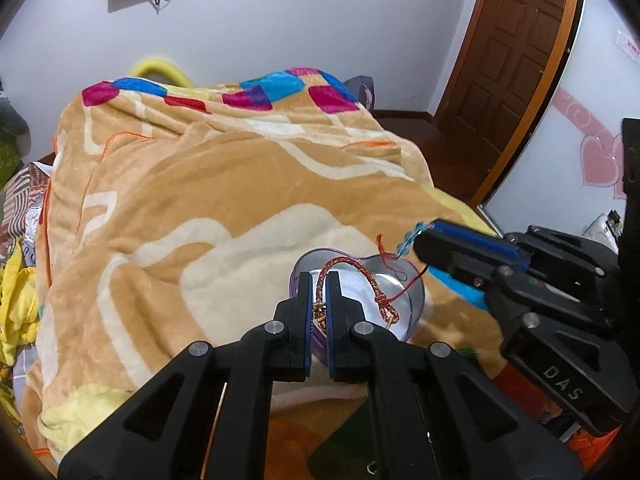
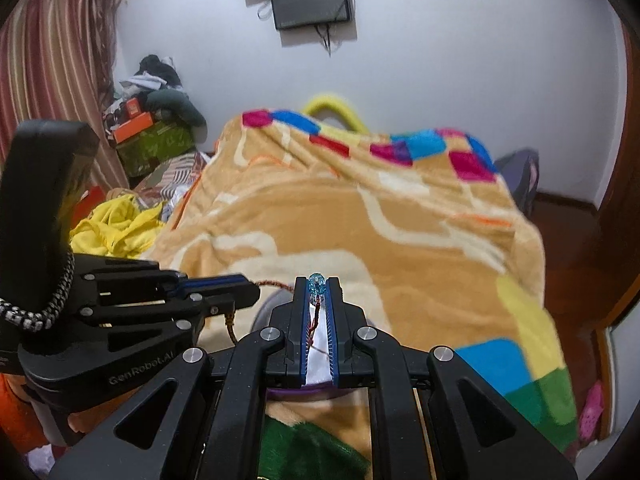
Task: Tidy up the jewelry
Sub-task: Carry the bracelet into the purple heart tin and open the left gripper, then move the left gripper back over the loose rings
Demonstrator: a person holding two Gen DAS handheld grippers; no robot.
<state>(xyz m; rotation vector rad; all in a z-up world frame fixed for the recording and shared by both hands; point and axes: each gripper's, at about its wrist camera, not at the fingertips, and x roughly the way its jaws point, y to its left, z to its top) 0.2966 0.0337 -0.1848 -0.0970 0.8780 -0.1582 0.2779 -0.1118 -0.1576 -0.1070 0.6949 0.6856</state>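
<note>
Holding a braided red-and-gold cord bracelet (image 1: 362,276) over a heart-shaped clear box (image 1: 416,300), we see the left gripper (image 1: 319,284) with its blue-padded fingers drawn close together and clamped on the cord near a small gold fitting. From the left wrist view the bracelet loops out of the fingers, arcs across the box's white lining and ends in a knot near the box's near wall. The box, purple-tinted at its rim, sits on an orange and cream blanket (image 1: 200,184) spread over a bed.

The right gripper (image 2: 319,286) is pinched on a string of pale blue beads (image 2: 316,285), which sit right at its fingertips; a thin red thread (image 2: 314,320) trails back from the beads between the pads. In the left wrist view the same gripper (image 1: 416,240) comes in from the right, just beside the box's far edge, with the blue beads (image 1: 408,240) poking out at its tip and the red thread (image 1: 404,284) curving down into the box. In the right wrist view the left gripper (image 2: 256,292) reaches in from the left, its cord (image 2: 230,326) hanging below it, and the box is mostly hidden behind the right gripper's fingers.

Behind the bed we see a pale wall with a dark screen (image 2: 310,0) mounted high, a striped curtain (image 2: 52,64) and a brown wooden door (image 1: 508,60).
</note>
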